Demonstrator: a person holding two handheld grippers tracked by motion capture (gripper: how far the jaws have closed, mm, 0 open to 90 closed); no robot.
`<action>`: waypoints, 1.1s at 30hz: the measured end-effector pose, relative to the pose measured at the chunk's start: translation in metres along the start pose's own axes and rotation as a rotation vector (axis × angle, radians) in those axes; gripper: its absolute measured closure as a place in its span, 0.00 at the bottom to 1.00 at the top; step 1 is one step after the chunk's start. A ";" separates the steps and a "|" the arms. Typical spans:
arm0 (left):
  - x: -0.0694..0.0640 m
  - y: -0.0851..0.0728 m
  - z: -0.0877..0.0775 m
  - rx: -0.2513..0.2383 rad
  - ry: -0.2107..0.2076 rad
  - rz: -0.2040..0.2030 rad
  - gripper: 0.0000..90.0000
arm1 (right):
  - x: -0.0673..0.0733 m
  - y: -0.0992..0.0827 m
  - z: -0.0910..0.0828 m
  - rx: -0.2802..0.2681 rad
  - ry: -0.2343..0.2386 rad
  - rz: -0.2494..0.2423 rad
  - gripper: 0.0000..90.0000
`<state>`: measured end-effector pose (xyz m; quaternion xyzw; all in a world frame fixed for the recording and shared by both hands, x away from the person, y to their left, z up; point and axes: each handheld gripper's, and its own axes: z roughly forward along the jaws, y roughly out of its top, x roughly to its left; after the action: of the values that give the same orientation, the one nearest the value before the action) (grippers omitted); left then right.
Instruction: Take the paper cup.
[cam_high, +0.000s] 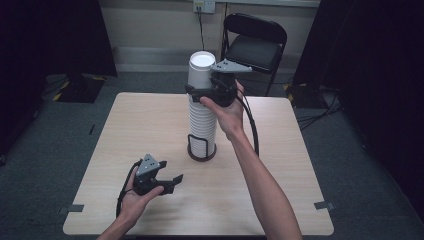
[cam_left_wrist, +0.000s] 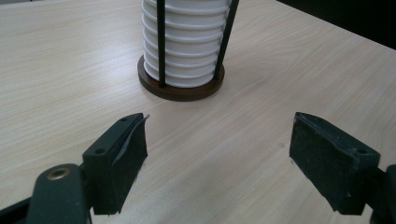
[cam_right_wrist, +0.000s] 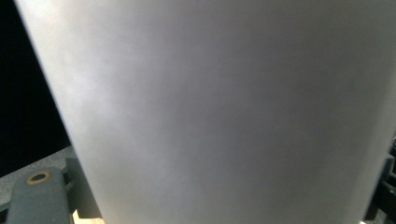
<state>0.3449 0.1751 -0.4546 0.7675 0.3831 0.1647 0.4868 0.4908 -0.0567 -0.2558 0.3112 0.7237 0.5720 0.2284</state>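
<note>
A tall stack of white paper cups (cam_high: 201, 117) stands upright in a round dark holder (cam_high: 201, 153) with thin black rods, near the middle of the wooden table (cam_high: 280, 200). Its long axis runs straight up, and the cups sit bottom-up, the flat closed base of the top cup (cam_high: 201, 70) facing the ceiling. The right gripper (cam_high: 196, 91) reaches in from the right at the top of the stack, its jaws on either side of the top cup's lower wall; in the right gripper view the cup's grey-white side (cam_right_wrist: 224, 116) sits right against the camera, so I cannot tell whether the pads press on it. The left gripper (cam_high: 176, 182) rests low over the near left part of the table, jaws spread wide with nothing between them, pointing at the holder's base (cam_left_wrist: 180, 91).
</note>
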 end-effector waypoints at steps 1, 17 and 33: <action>0.000 0.000 0.000 0.001 0.000 -0.001 0.21 | 0.000 0.001 0.000 -0.005 0.000 0.002 0.14; 0.000 0.000 0.002 -0.001 -0.005 0.000 0.21 | 0.001 0.017 -0.007 -0.053 -0.016 0.014 0.14; -0.001 0.000 0.002 -0.001 -0.004 0.001 0.21 | 0.002 0.037 -0.021 -0.142 -0.016 0.036 0.15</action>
<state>0.3456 0.1737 -0.4550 0.7679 0.3817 0.1636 0.4877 0.4817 -0.0638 -0.2153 0.3118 0.6739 0.6232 0.2455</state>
